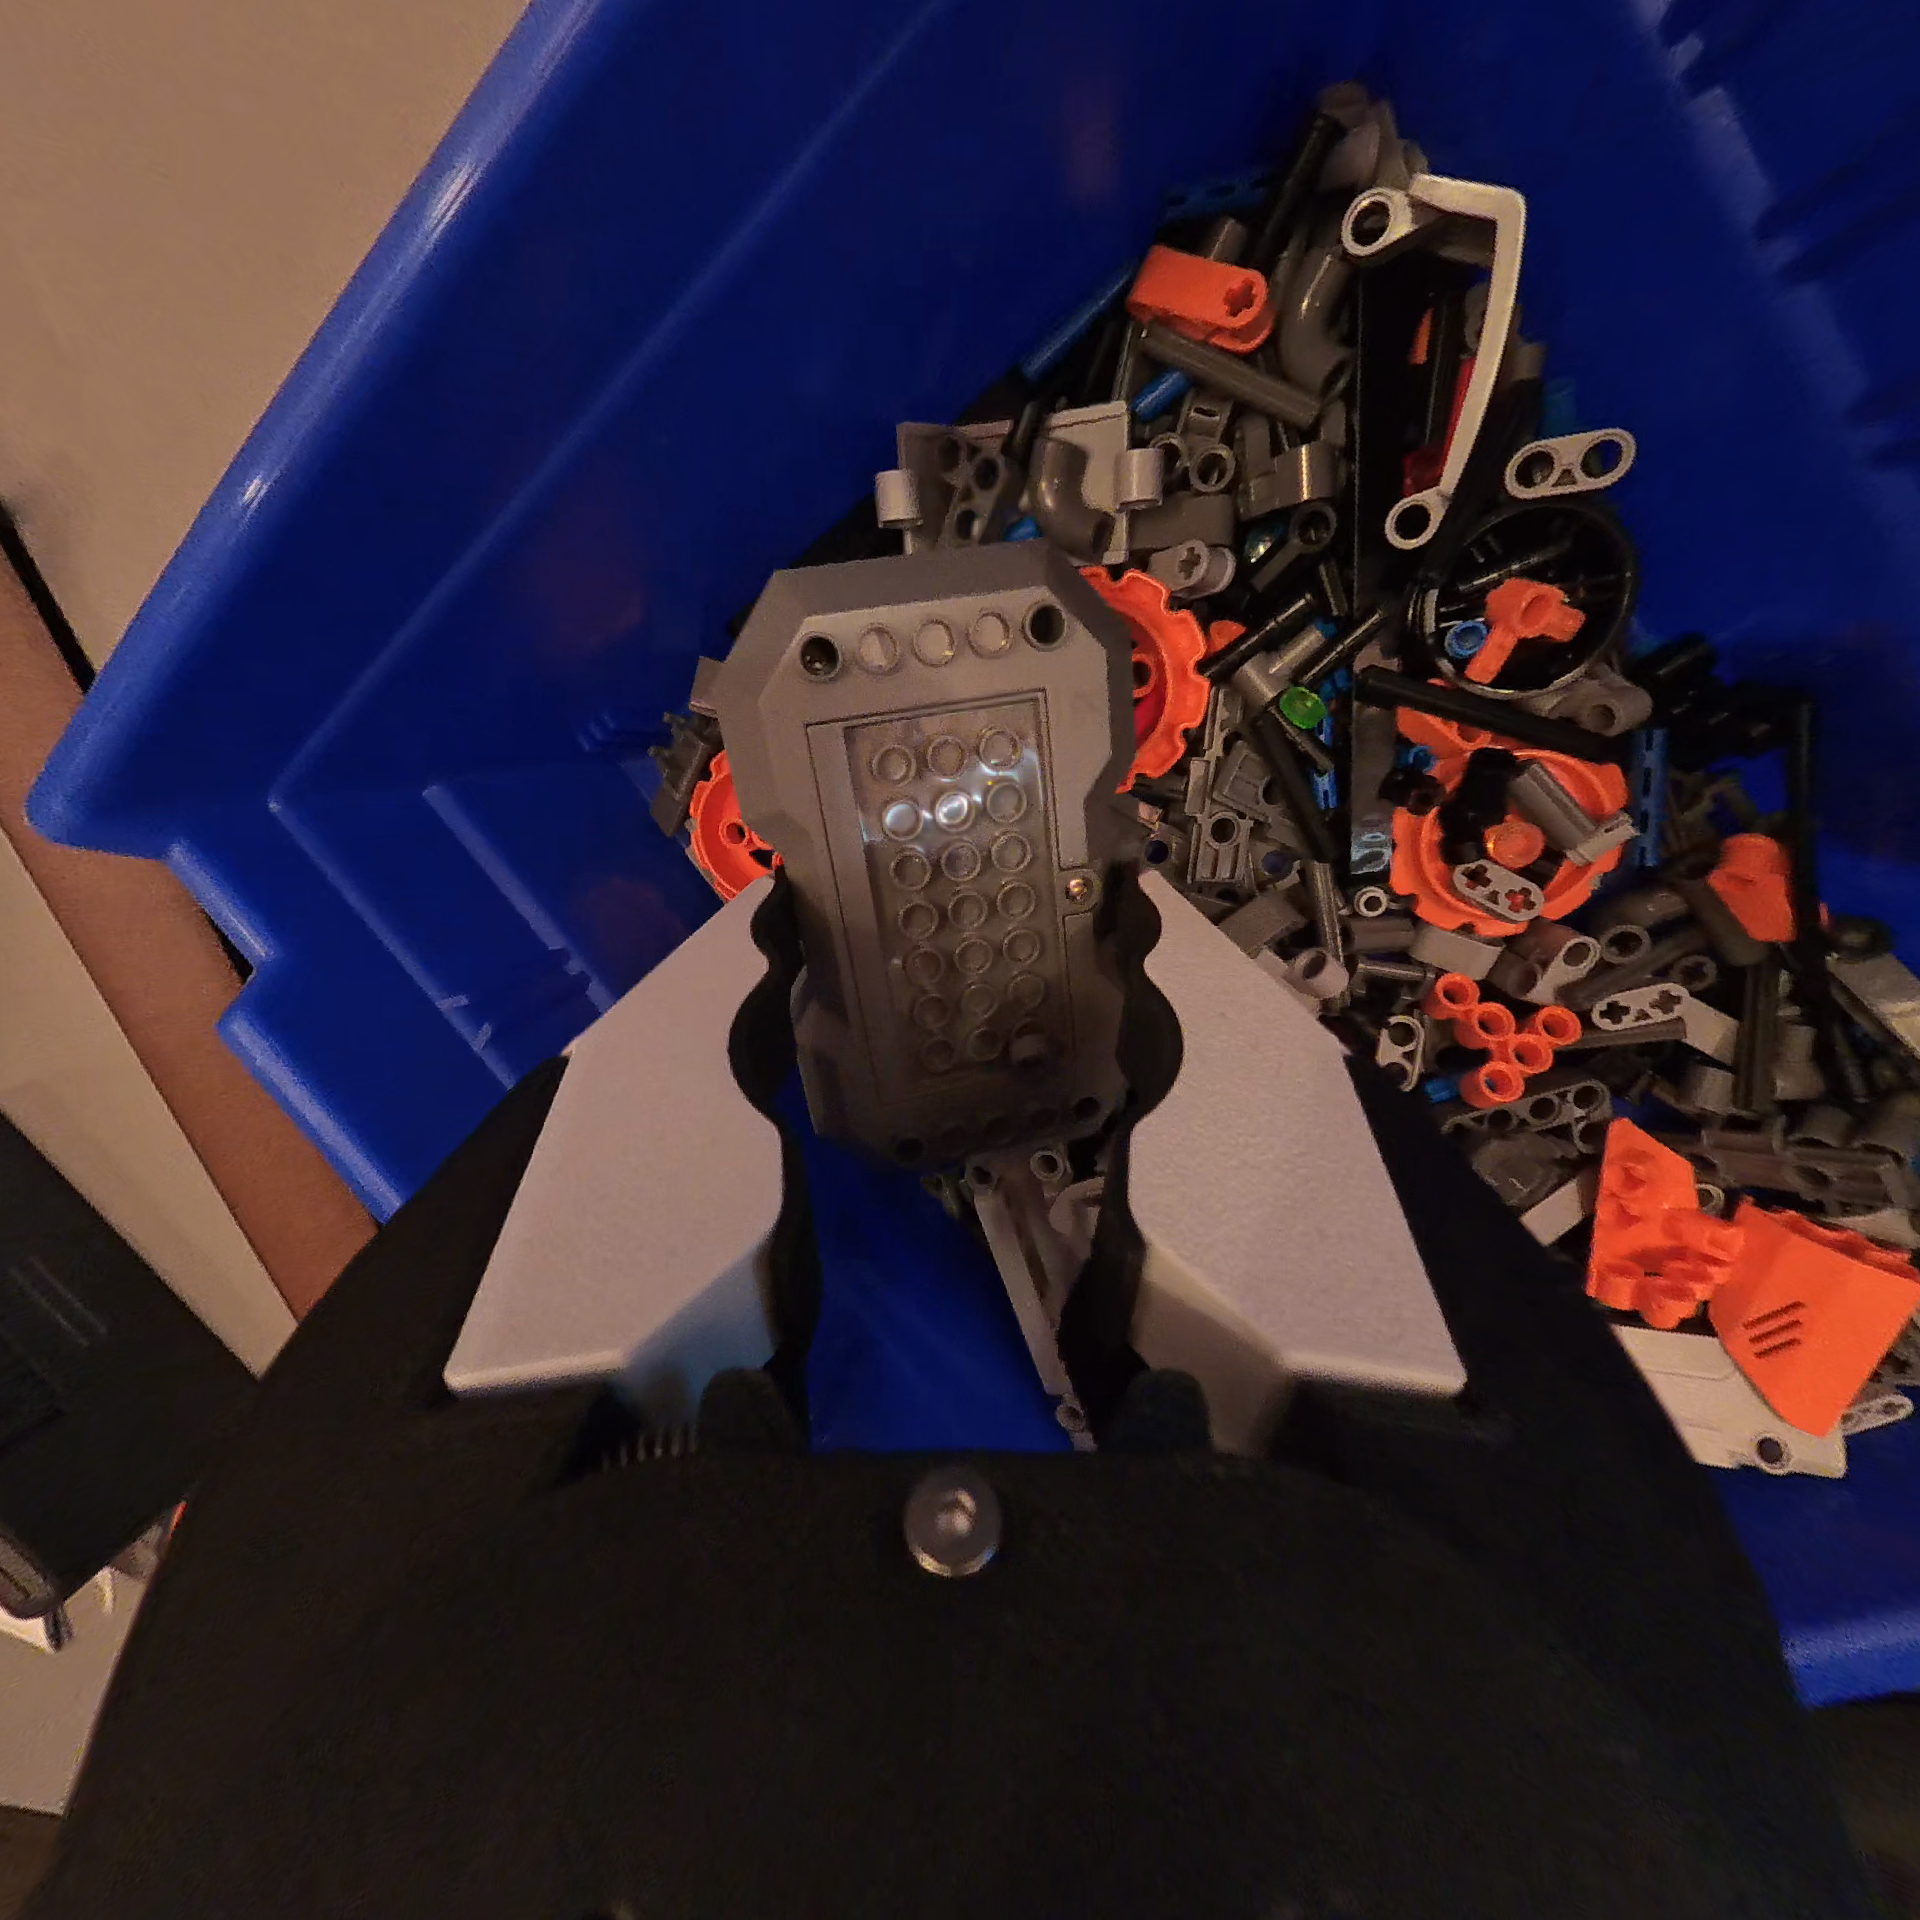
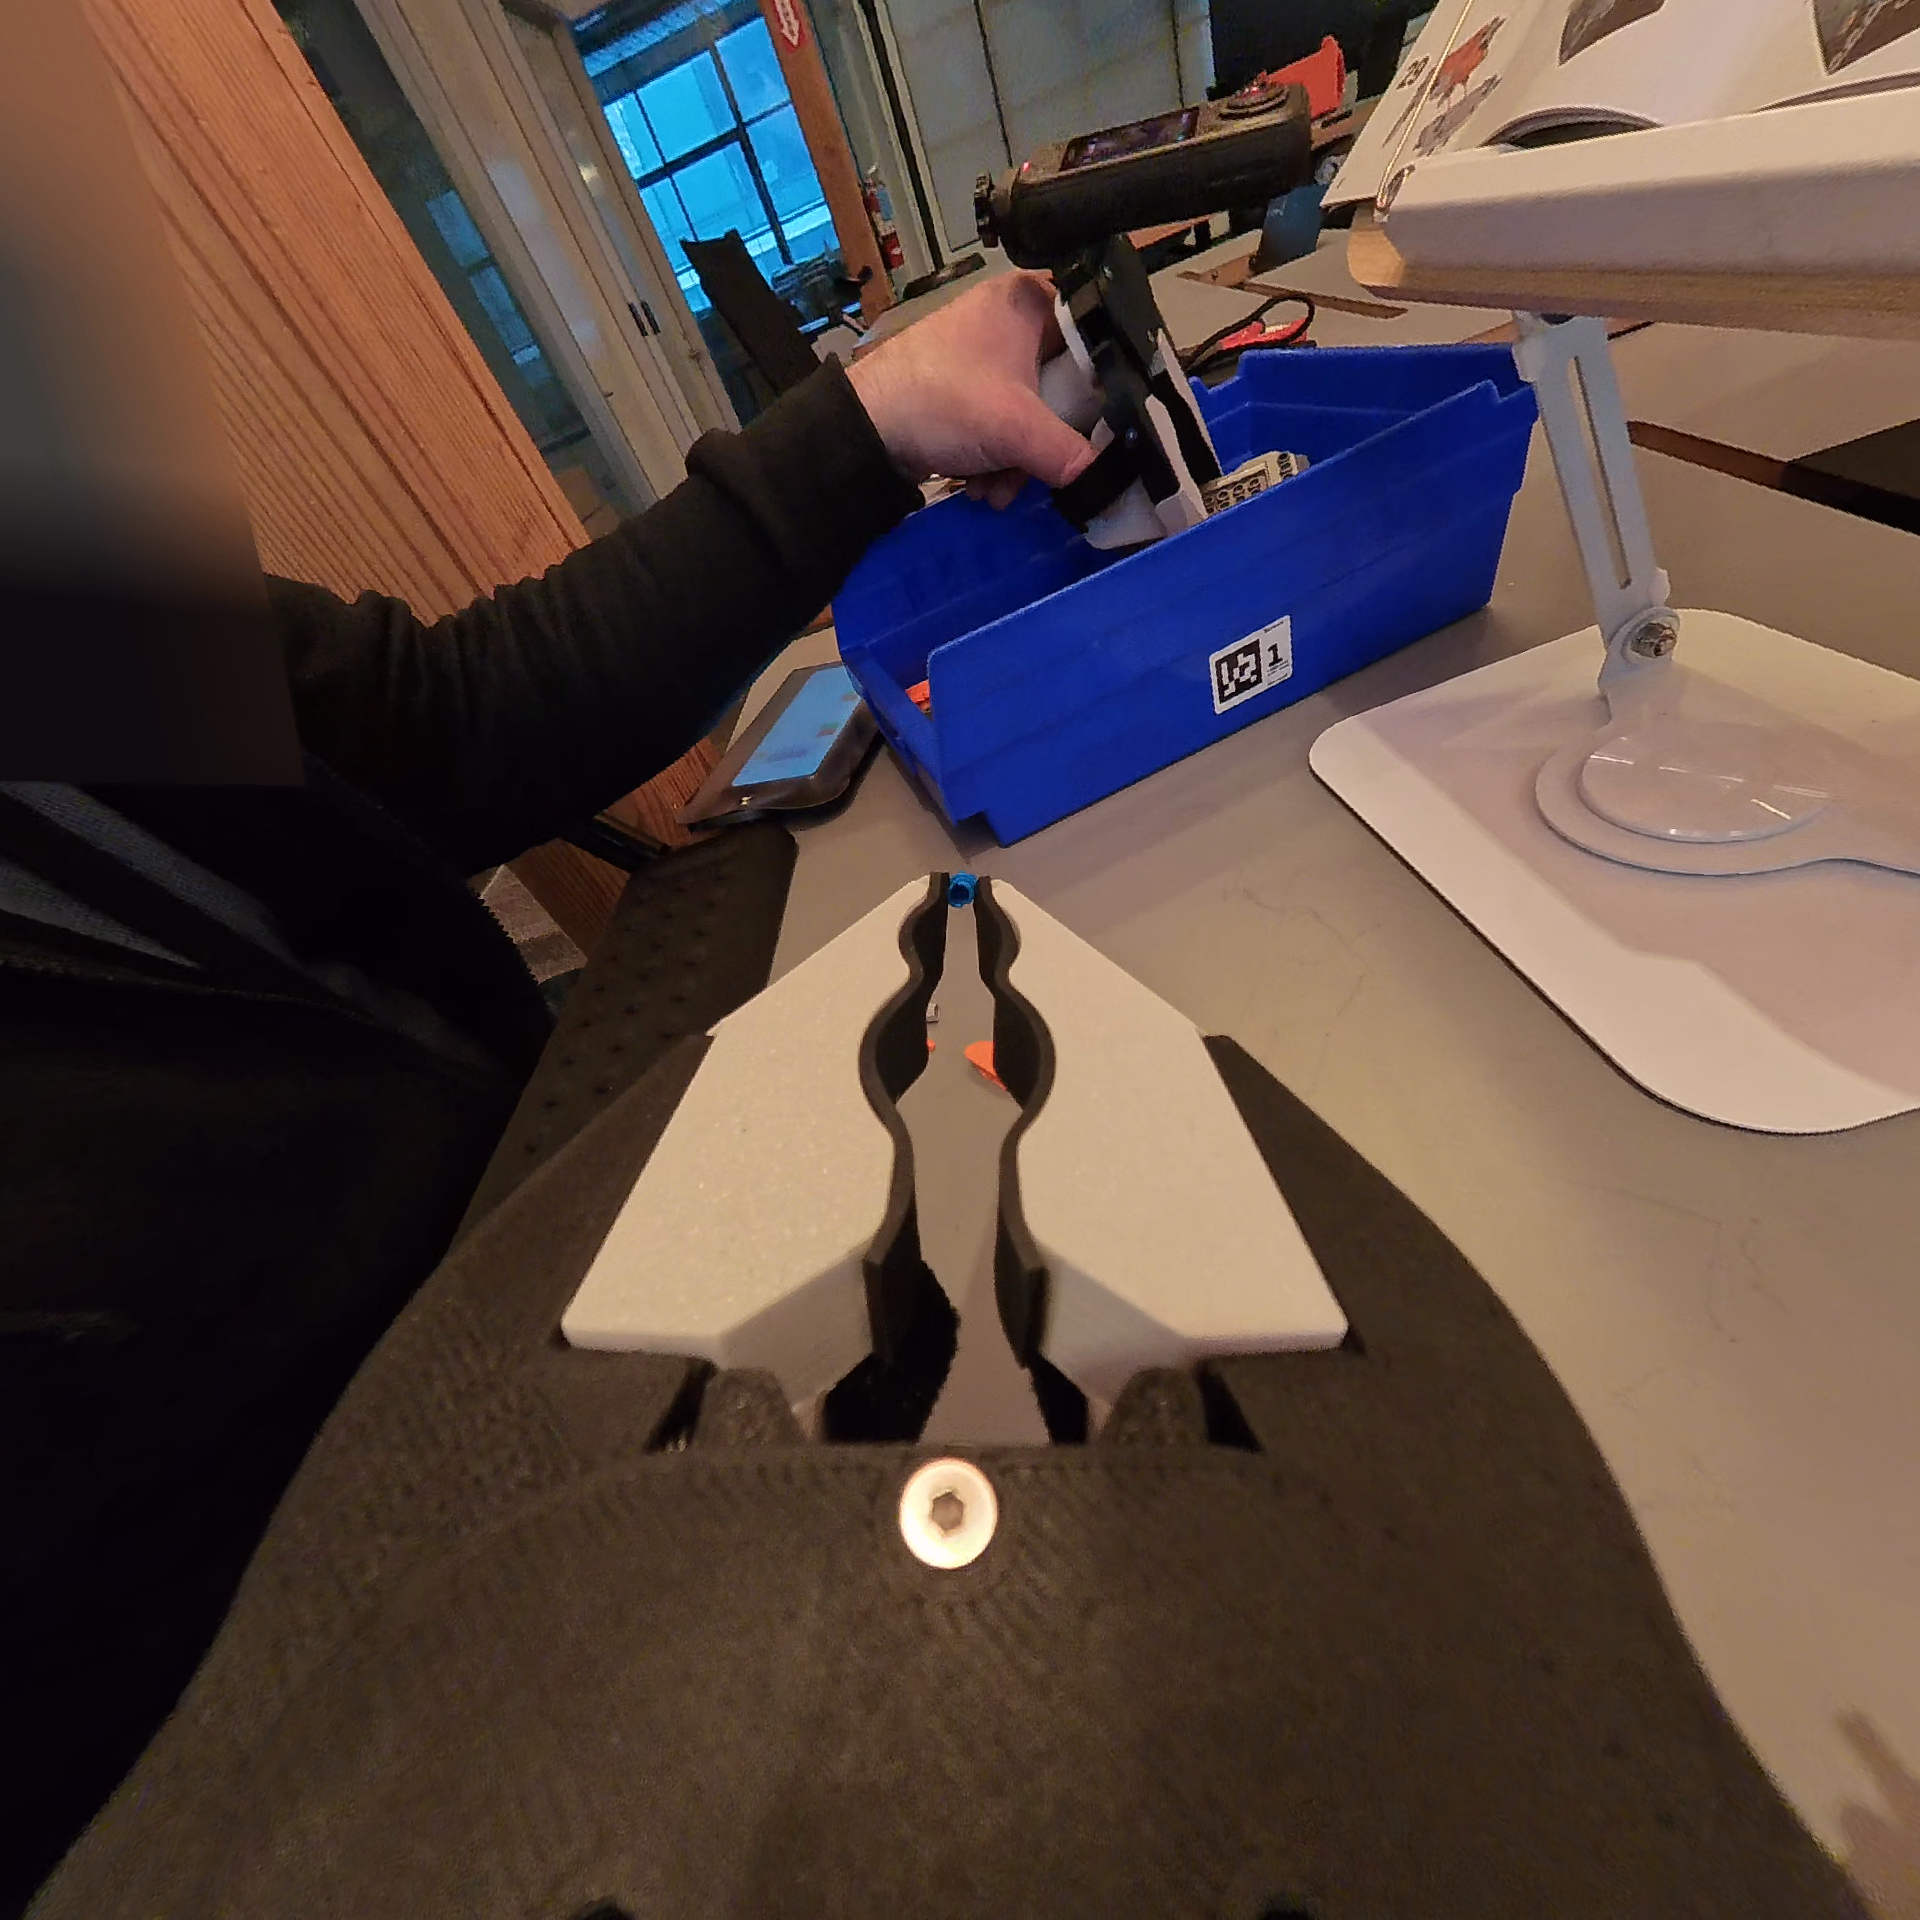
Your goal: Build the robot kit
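My left gripper (image 1: pixel 940 883) is shut on a large dark grey studded block (image 1: pixel 935 831) and holds it over the blue bin (image 1: pixel 499 582), above a heap of grey, black and orange building parts (image 1: pixel 1455 790). In the right wrist view the left gripper (image 2: pixel 1164 457) shows inside the blue bin (image 2: pixel 1143 665), held by a hand (image 2: pixel 956 395), with the grey block (image 2: pixel 1252 480) in it. My right gripper (image 2: pixel 962 885) hovers above the grey table (image 2: pixel 1351 1039) in front of the bin, shut on a small blue pin (image 2: pixel 960 889) at its fingertips.
A white book stand (image 2: pixel 1662 790) with an open booklet (image 2: pixel 1621 73) stands right of the bin. A phone (image 2: pixel 800 738) lies left of the bin. A wooden post (image 2: pixel 343 343) rises at the left. Small orange pieces (image 2: pixel 982 1060) lie on the table under my right gripper. Tip to tip, the grippers are about 40 cm apart.
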Demonstrator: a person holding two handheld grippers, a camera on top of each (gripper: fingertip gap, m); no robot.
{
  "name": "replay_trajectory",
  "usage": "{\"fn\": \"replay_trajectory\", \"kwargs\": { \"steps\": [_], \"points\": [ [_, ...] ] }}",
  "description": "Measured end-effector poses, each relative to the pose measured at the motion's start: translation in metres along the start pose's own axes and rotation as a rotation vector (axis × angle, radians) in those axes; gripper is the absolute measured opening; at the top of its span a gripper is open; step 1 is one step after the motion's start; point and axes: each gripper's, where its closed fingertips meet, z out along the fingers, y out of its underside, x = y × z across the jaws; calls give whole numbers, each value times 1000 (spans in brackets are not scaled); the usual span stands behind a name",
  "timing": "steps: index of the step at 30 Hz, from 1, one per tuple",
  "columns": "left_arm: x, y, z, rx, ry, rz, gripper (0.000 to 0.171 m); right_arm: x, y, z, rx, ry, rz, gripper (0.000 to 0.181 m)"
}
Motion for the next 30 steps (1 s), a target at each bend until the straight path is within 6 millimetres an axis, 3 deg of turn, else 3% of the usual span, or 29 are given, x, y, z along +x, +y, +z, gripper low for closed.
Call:
{"fn": "replay_trajectory", "kwargs": {
  "steps": [5, 9, 16, 20, 24, 30],
  "points": [
    [1, -4, -10, 59, 58, -14, 60, 1, 1, 0, 0, -1, 6, 3],
    [1, -15, -44, 191, 182, -60, 60, 2, 1, -1, 3, 0, 11, 3],
    [-33, -14, -97, 326, 195, -130, 60, 2, 1, 0, 3, -3, 15, 3],
    [-44, -8, -107, 357, 201, -166, 60, 1, 0, -1, 5, -2, 12, 3],
    [-36, -5, -118, 391, 253, -160, 60, 2, 1, 0, 2, -2, 14, 3],
    [-38, 1, -120, 347, 153, -127, 60, 1, 0, 0, 1, 1, 8, 3]
  ]
}}
